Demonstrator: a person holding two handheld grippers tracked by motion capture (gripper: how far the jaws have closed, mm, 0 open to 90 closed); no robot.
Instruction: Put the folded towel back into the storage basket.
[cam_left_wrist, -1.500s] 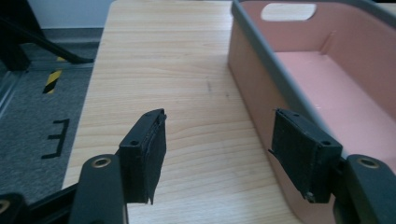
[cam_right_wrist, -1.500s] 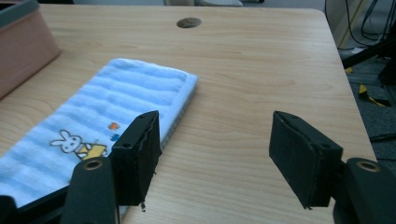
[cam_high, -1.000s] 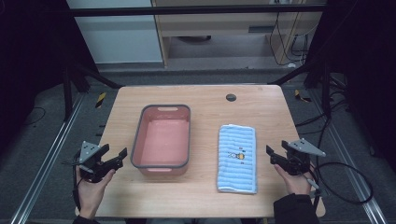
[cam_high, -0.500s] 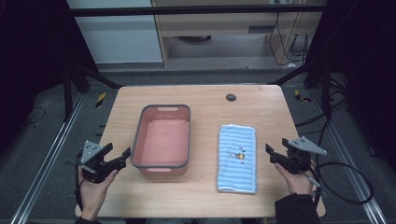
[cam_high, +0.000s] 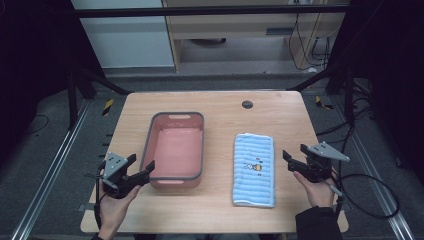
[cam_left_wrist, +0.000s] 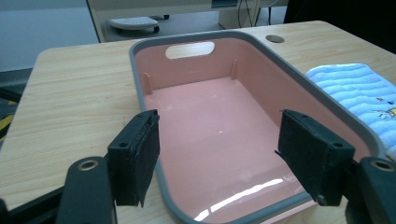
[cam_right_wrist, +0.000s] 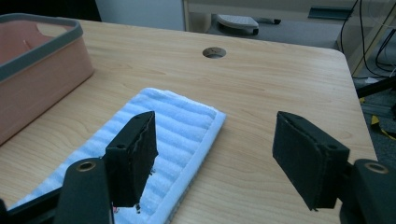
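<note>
A pink bin (cam_high: 176, 150) with a grey rim stands left of centre on the wooden table (cam_high: 280, 115); it holds nothing. A folded blue striped towel (cam_high: 254, 169) lies flat to its right. My left gripper (cam_high: 141, 164) is open at the bin's near left corner. In the left gripper view, the left gripper (cam_left_wrist: 217, 140) has its jaws wide apart before the bin (cam_left_wrist: 219, 121), gripping nothing. My right gripper (cam_high: 295, 153) hovers just right of the towel. Its jaws have just been opening and stand wide in the right gripper view (cam_right_wrist: 215, 135), with nothing between them above the towel (cam_right_wrist: 177, 126).
A round cable hole (cam_high: 247, 104) sits in the table's far middle. Dark frame posts and floor rails flank the table. A cable (cam_high: 370, 200) trails off the right gripper past the table's right edge. Bare wood surrounds the bin and towel.
My left gripper has moved right, up to the bin's near left corner. The right hand has stayed in place, and the bin and towel have not moved.
</note>
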